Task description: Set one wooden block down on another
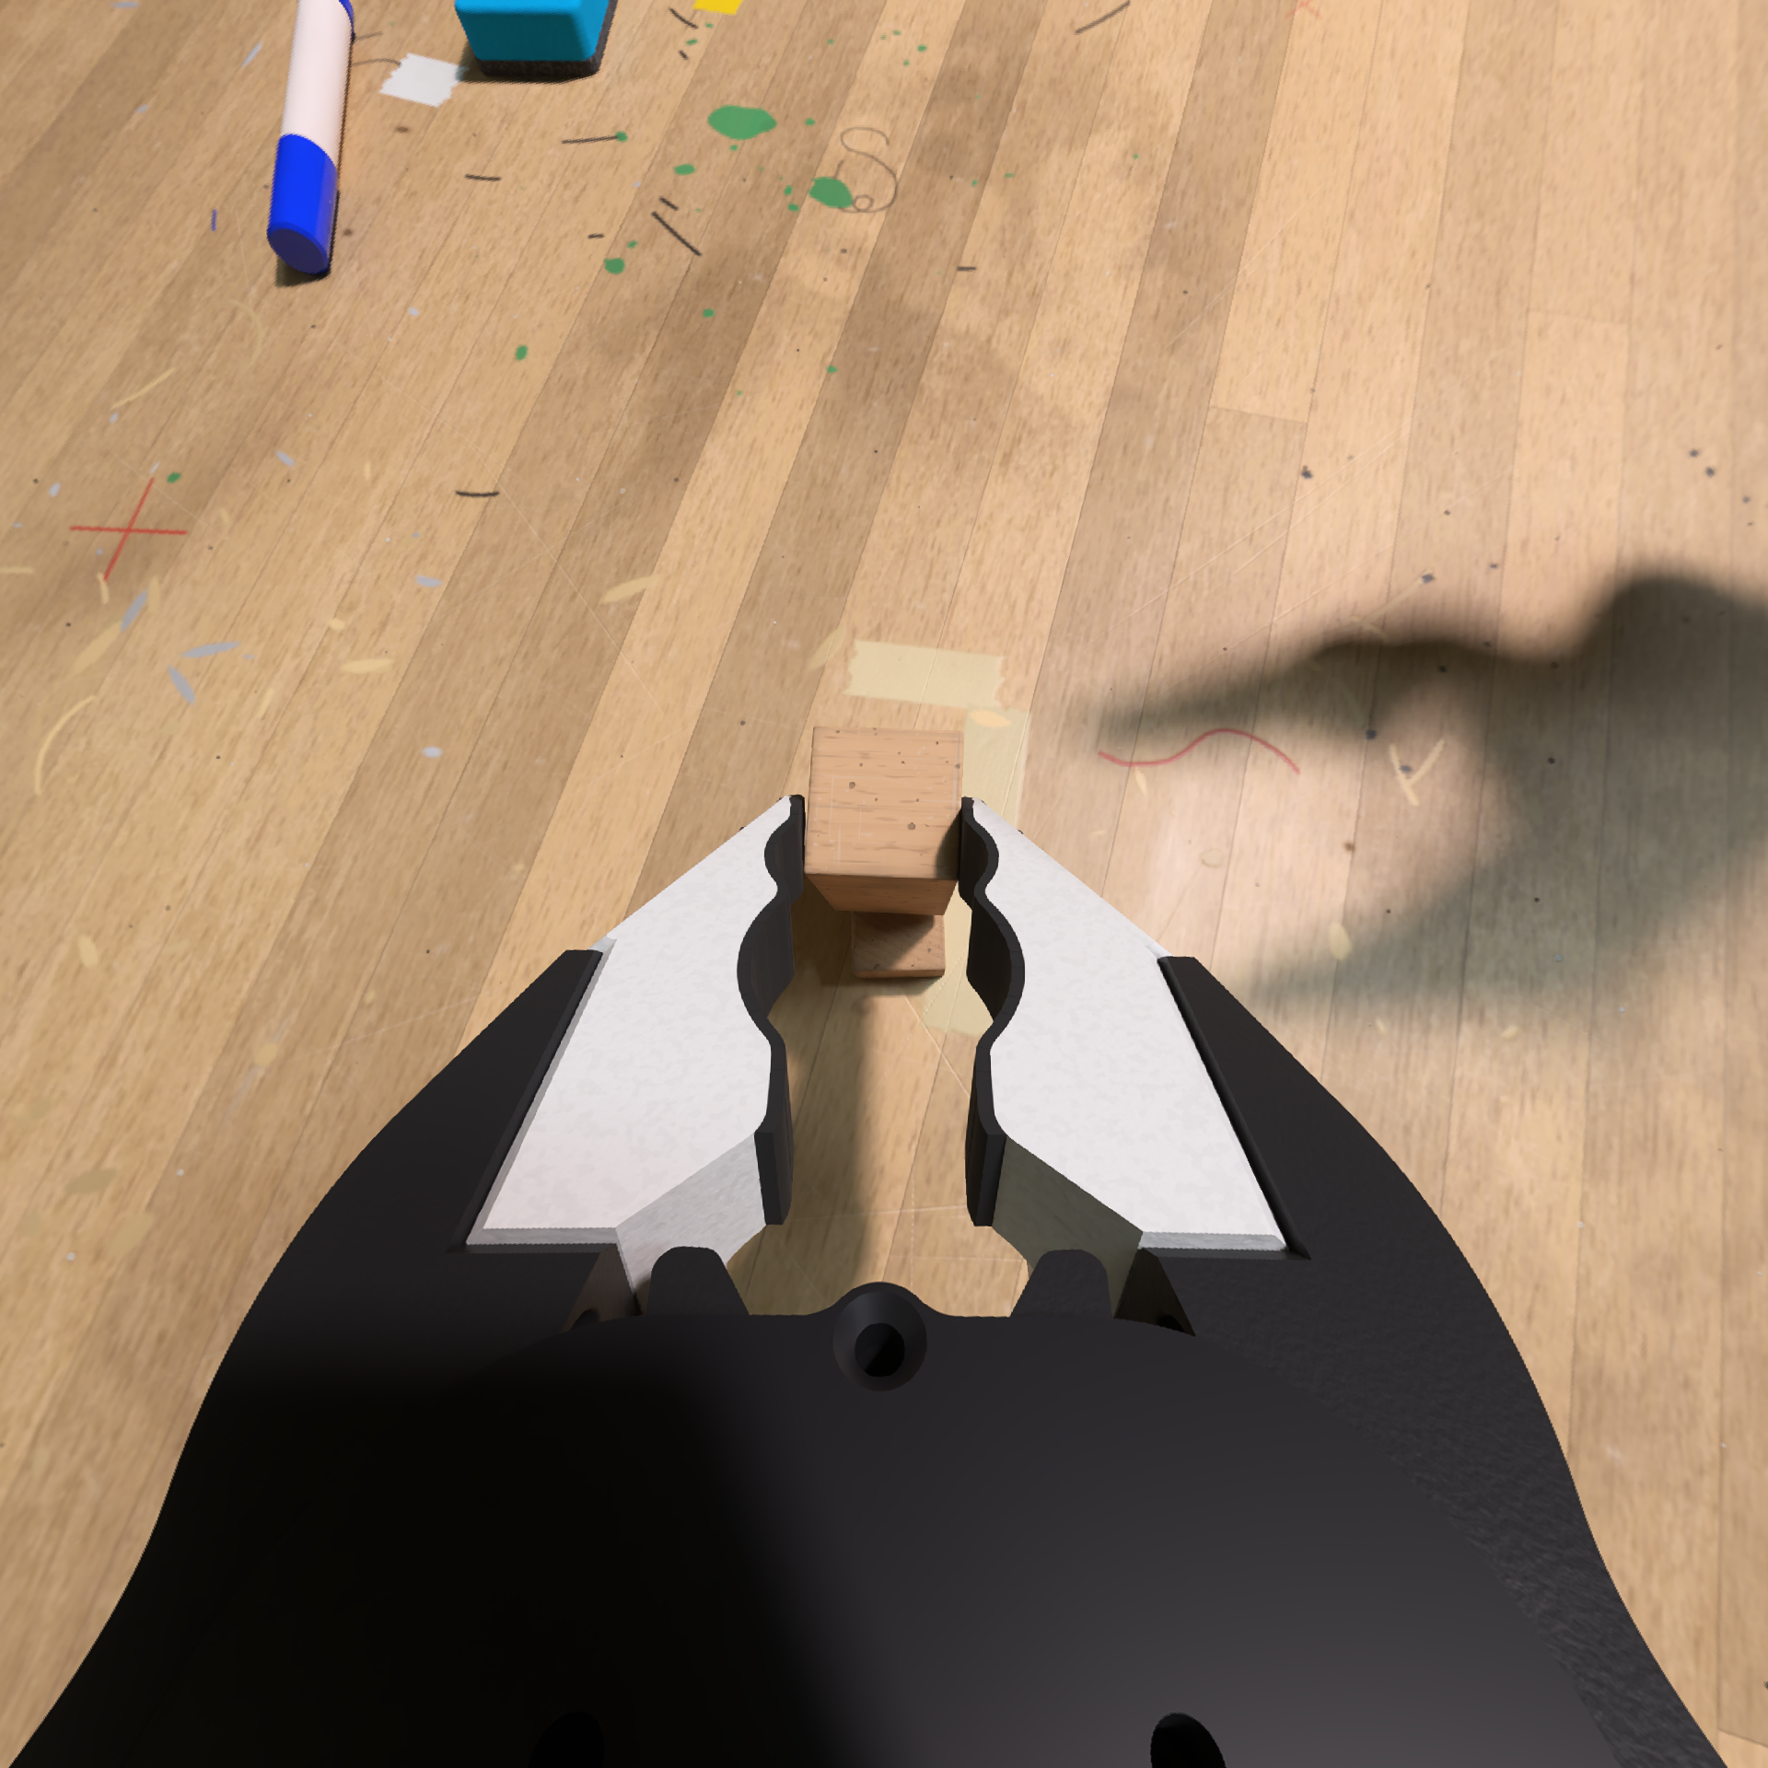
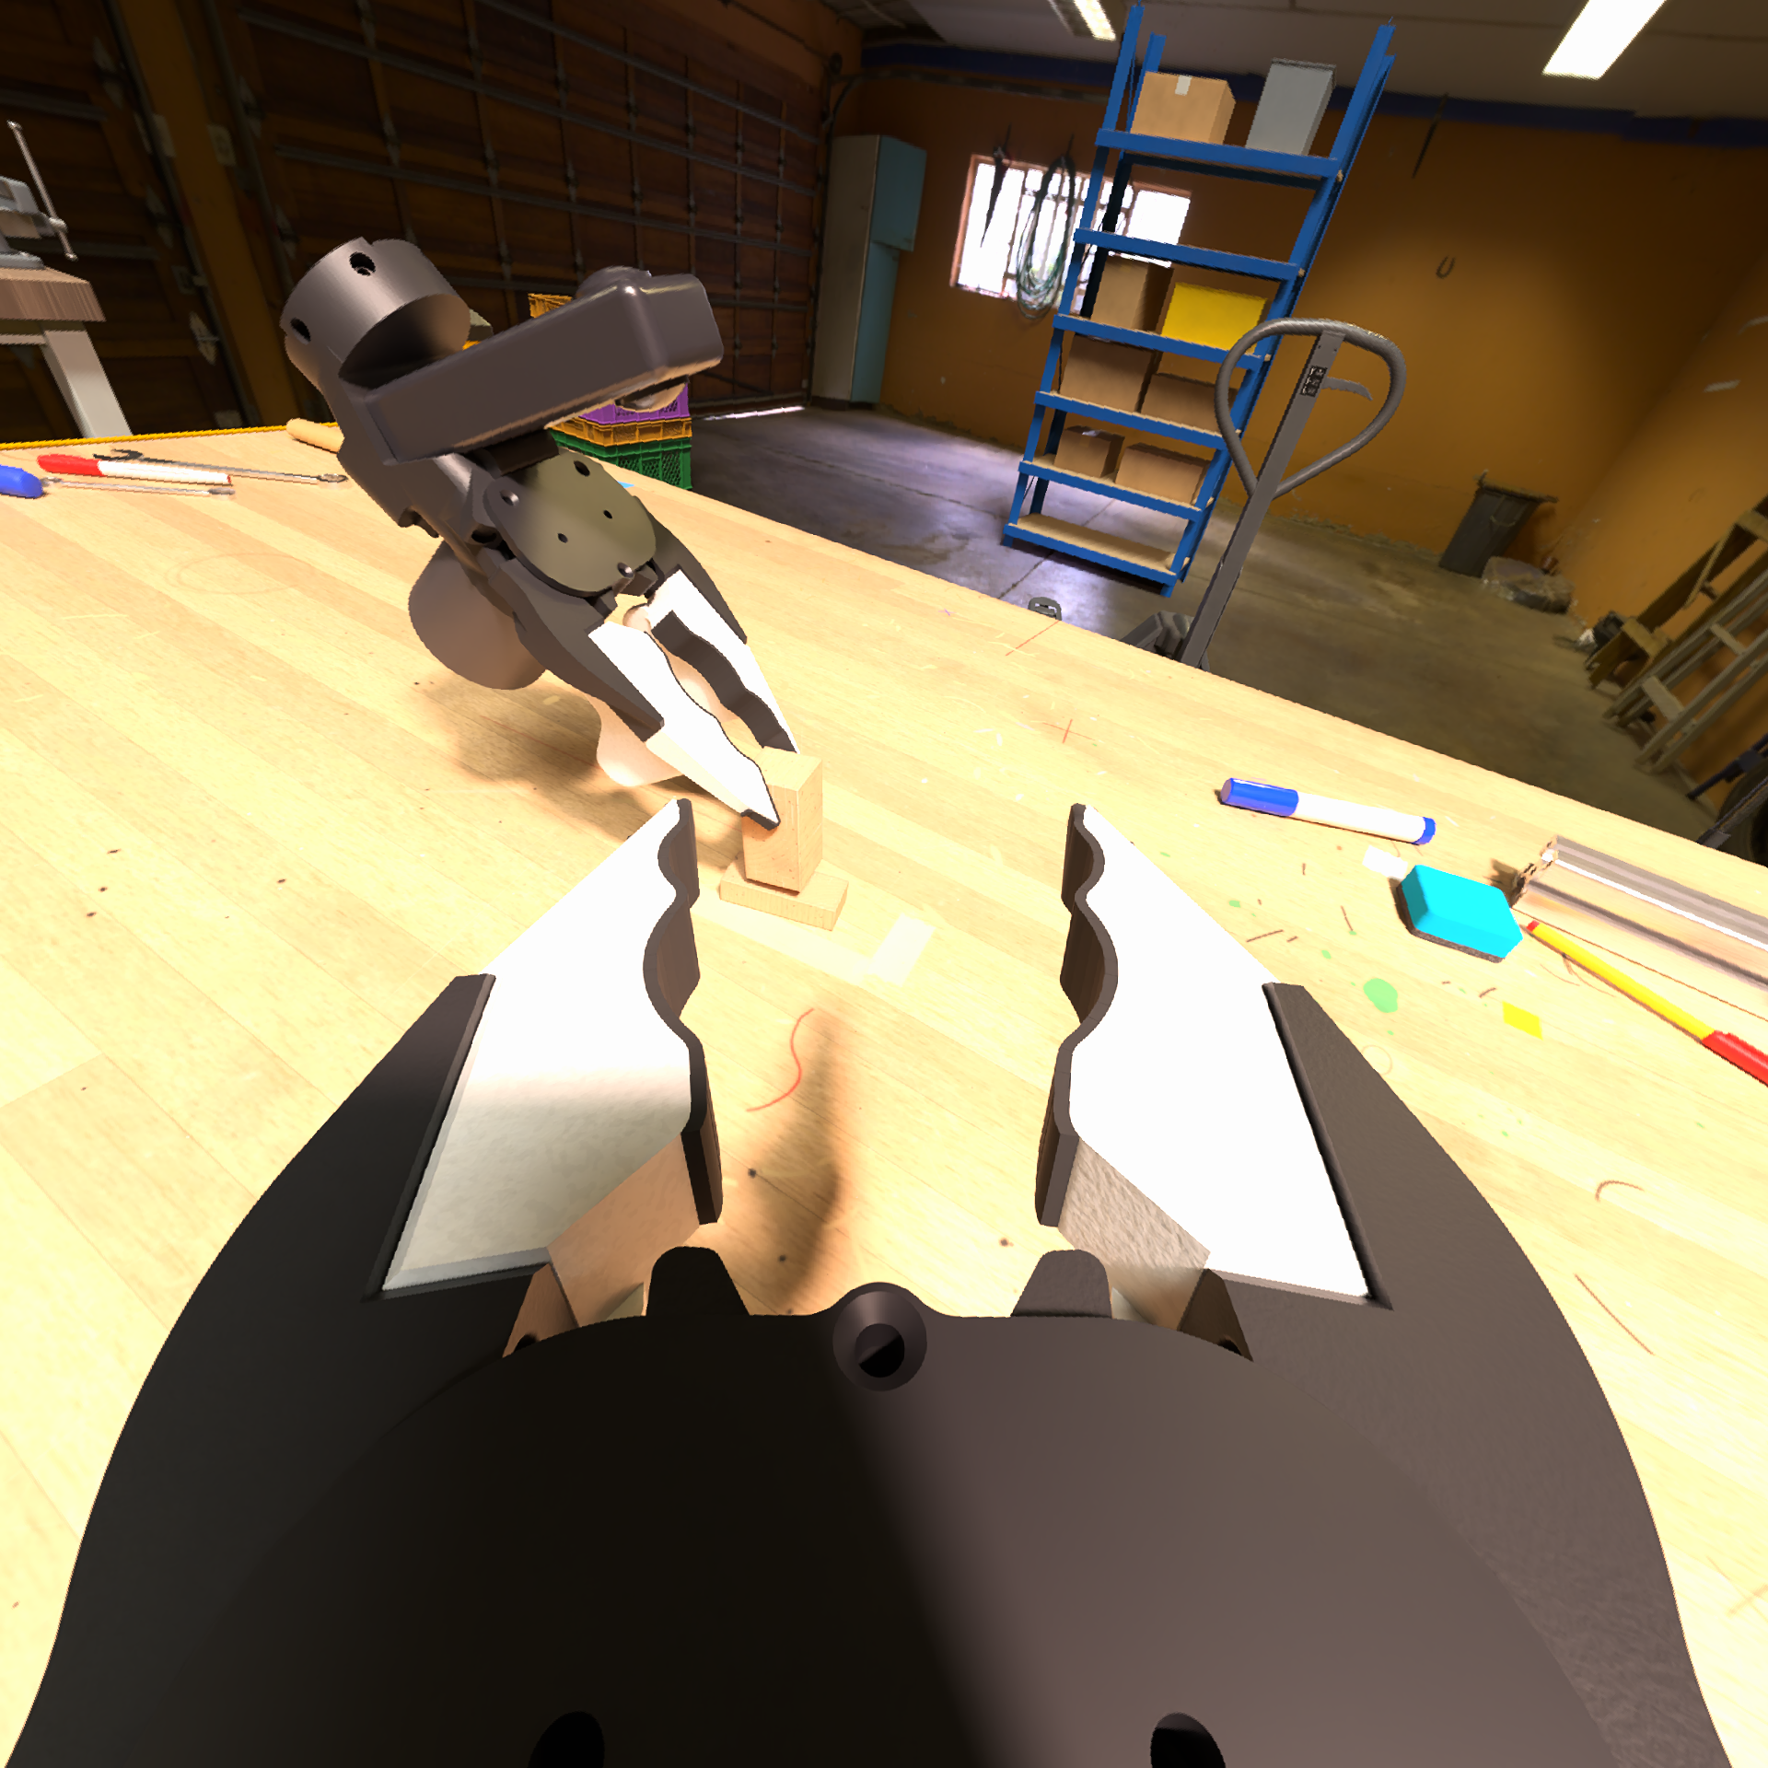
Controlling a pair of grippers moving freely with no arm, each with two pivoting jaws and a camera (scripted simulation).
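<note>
My left gripper (image 1: pixel 882 813) is shut on a small upright wooden block (image 1: pixel 882 804), its fingertips on the block's two sides. The block stands on a flat wooden block (image 1: pixel 899 947) that lies on the wooden table (image 1: pixel 478 765). In the right wrist view the left gripper (image 2: pixel 773 799) reaches down from the left onto the upright block (image 2: pixel 794 832), which rests on the flat block (image 2: pixel 784 901). My right gripper (image 2: pixel 880 813) is open and empty, hovering over the table a short way in front of the stack.
A blue-capped marker (image 1: pixel 311 143) (image 2: pixel 1330 808) and a cyan eraser (image 1: pixel 536 33) (image 2: pixel 1459 909) lie beyond the blocks. An aluminium bar (image 2: pixel 1646 899) and a yellow pencil (image 2: pixel 1646 1005) lie at the right. Red pens (image 2: pixel 124 469) lie far left. The table's far edge (image 2: pixel 957 584) drops to the workshop floor.
</note>
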